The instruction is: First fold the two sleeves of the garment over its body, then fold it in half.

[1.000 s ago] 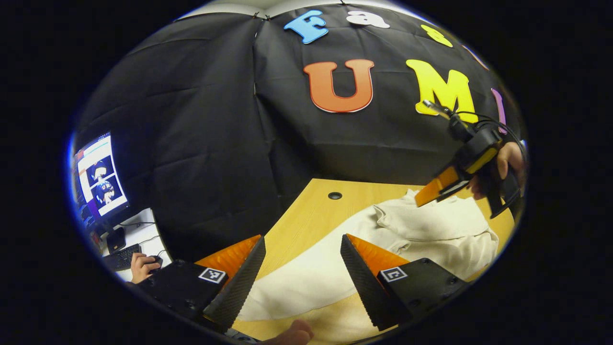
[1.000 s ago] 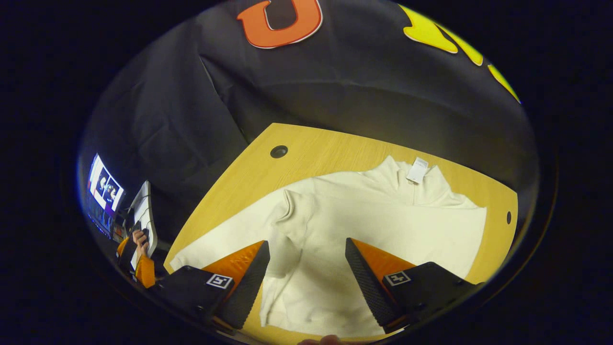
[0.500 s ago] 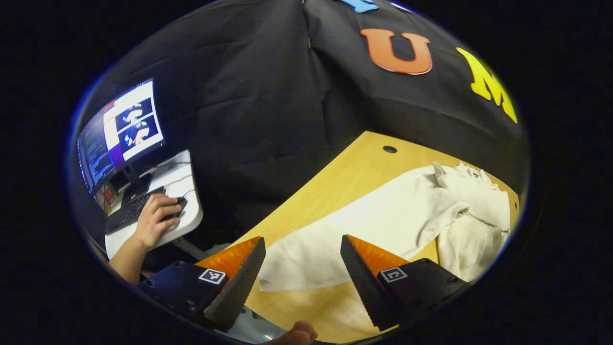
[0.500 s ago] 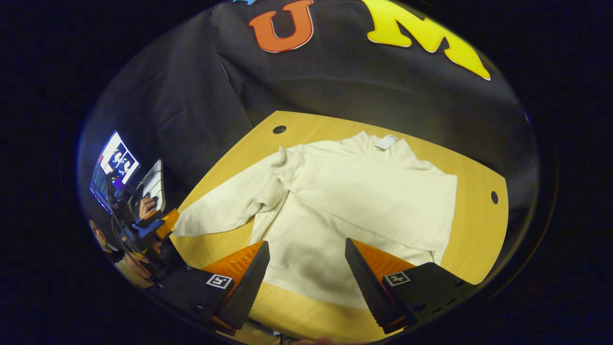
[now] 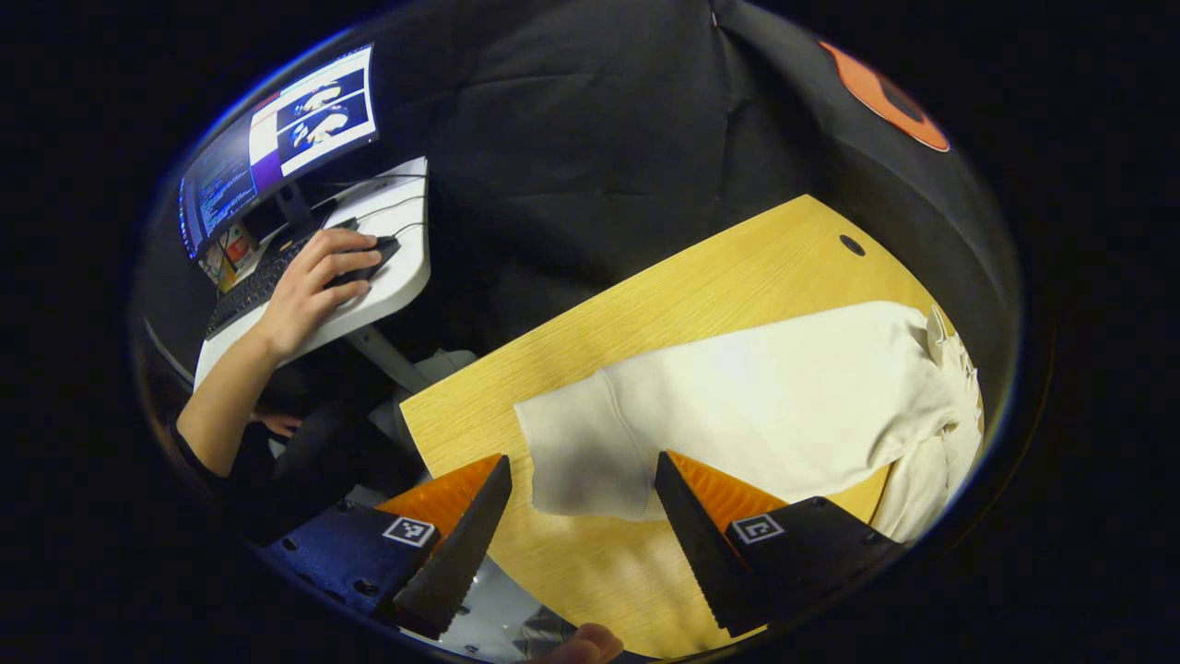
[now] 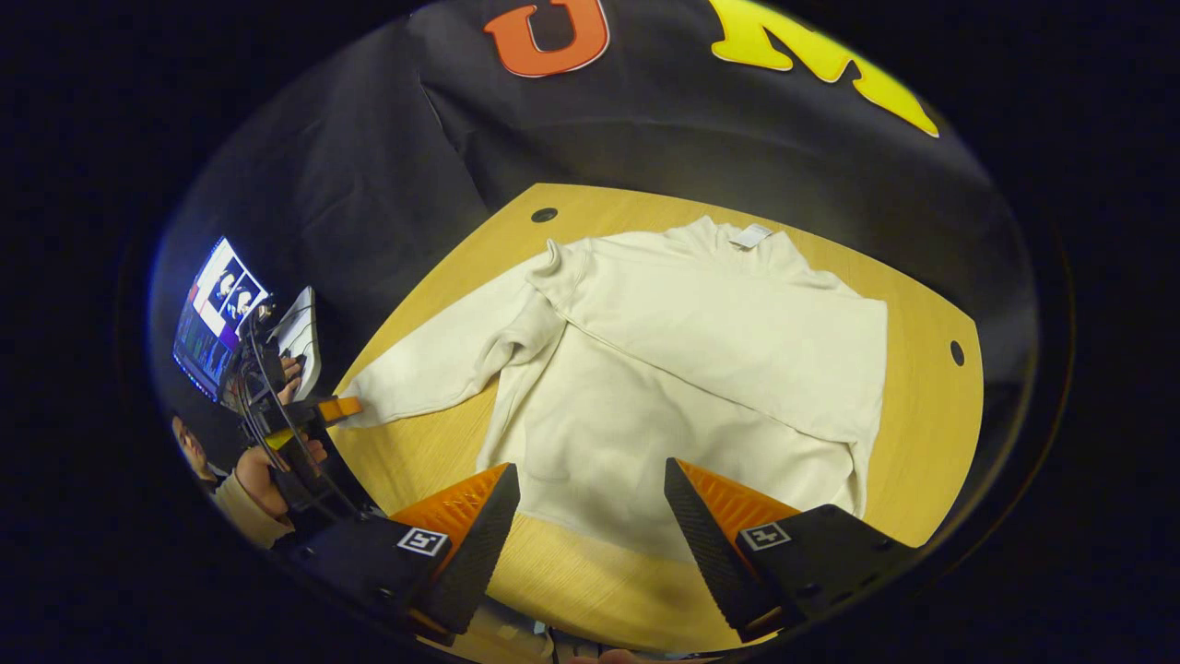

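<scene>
The left gripper (image 5: 581, 503) hangs with fingers apart above the sleeve cuff (image 5: 581, 461) near the tabletop's (image 5: 664, 304) corner. The right gripper (image 6: 590, 516), also spread, hovers over the sweater's (image 6: 682, 369) hem, partly hiding it.

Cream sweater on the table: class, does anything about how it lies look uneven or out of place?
Yes. The cream sweater is lopsided: one sleeve lies folded across its body, the other sleeve still stretches out toward the table edge.

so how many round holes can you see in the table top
2. One hole sits near the far left corner of the table, beyond the garment; the other hole is at the right edge. The garment may hide more.
</scene>
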